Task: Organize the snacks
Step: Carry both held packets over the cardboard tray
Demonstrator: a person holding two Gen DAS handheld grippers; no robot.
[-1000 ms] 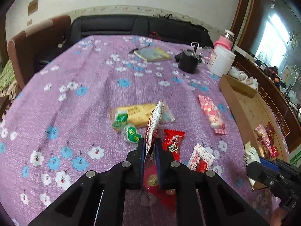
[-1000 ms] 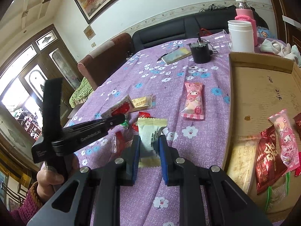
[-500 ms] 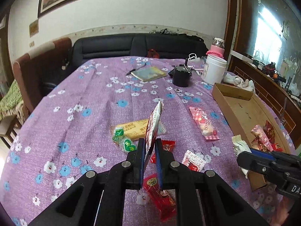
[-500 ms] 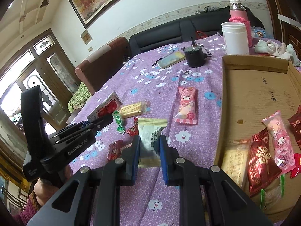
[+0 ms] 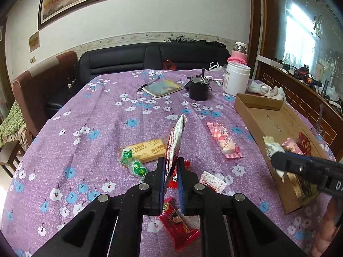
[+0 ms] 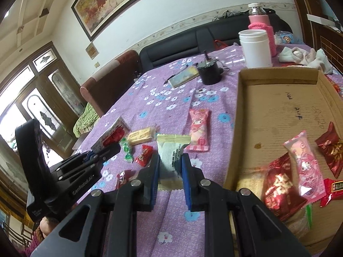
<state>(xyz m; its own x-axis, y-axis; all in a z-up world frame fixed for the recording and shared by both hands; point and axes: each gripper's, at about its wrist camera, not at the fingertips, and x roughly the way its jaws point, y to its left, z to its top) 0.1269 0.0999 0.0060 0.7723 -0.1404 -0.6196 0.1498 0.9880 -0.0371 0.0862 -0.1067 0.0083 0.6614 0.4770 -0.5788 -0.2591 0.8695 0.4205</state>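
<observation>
The left gripper (image 5: 171,171) jaws clamp a red-white packet (image 5: 174,141), hiding its lower end; the right gripper (image 6: 170,167) jaws clamp a blurred white packet (image 6: 171,150).

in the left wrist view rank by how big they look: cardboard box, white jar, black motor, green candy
1. cardboard box
2. white jar
3. black motor
4. green candy, though it lies nearer the camera, so the last two are unsure.
</observation>
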